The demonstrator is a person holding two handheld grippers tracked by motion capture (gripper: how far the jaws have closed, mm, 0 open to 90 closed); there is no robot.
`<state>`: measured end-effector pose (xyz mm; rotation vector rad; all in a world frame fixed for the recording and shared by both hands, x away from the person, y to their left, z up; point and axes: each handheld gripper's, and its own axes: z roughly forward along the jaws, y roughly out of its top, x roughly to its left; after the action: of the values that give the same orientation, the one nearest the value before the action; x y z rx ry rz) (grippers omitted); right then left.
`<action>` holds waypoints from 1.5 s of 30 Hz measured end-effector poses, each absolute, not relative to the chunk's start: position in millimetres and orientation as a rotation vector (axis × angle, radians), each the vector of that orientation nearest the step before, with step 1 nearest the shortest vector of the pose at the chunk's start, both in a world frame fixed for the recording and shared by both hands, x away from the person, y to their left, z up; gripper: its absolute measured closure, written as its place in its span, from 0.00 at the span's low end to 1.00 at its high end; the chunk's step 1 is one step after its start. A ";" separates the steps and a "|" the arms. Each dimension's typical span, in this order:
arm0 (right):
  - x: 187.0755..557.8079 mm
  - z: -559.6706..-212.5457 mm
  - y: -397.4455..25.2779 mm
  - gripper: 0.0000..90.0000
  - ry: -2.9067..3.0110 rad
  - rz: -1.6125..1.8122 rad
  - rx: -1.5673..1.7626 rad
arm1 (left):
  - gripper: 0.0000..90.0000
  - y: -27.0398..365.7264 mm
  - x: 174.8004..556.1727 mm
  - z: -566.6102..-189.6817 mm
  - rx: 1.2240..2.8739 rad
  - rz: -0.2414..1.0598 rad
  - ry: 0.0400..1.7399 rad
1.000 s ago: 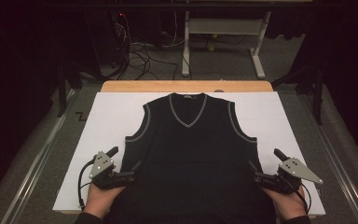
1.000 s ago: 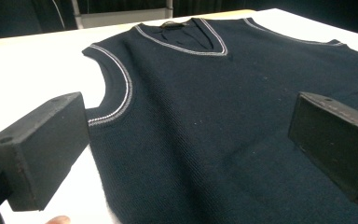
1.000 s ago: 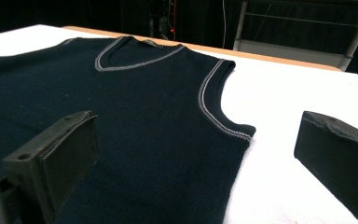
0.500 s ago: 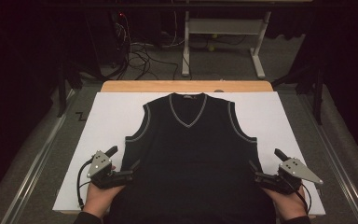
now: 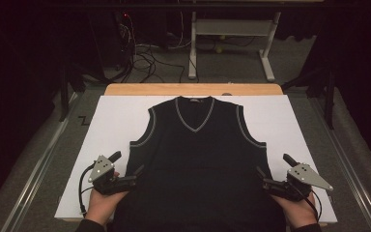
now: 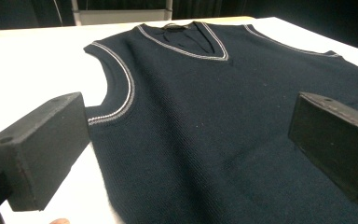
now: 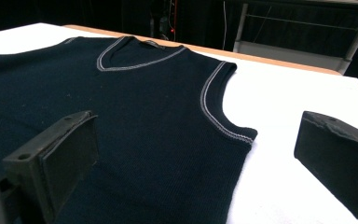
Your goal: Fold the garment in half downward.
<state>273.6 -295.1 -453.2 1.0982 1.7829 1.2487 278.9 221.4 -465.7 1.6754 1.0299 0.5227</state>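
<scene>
Vest (image 5: pixel 199 164) flat, unmoved | left tongs (image 5: pixel 128 170), right tongs (image 5: pixel 272 173) unchanged, agape

Lower left of the high view: the left tongs (image 5: pixel 128 173), black-bodied, carry a grey three-cornered plate dotted with small marks, and a black cable loops beneath. Lower right, the right tongs (image 5: pixel 272 178) match. Dark sleeve cuffs show at the bottom edge. Close up, the jaws are blocky matte-black pads with small holes.

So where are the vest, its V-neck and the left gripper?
vest (image 5: pixel 200 174), high view, middle of the front.
V-neck (image 6: pixel 226 57), left gripper view, tip of the V trim.
left gripper (image 5: pixel 128 168), high view, between its open fingertips.
</scene>
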 end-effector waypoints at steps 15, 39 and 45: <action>276.2 -452.5 -292.7 0.03 1.842 1.178 1.149 | 0.11 232.0 288.4 -465.9 1.775 0.446 1.180; 297.5 -460.9 -310.0 0.53 1.983 1.017 1.420 | 0.54 221.1 296.1 -482.6 2.016 0.397 1.303; 323.3 -461.4 -307.2 0.54 2.018 0.991 1.474 | 0.81 224.6 297.7 -482.9 2.006 0.380 1.288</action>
<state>323.3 -307.2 -461.4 1.4743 2.0176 0.9908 297.7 224.6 -482.9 2.0058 1.2877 0.3797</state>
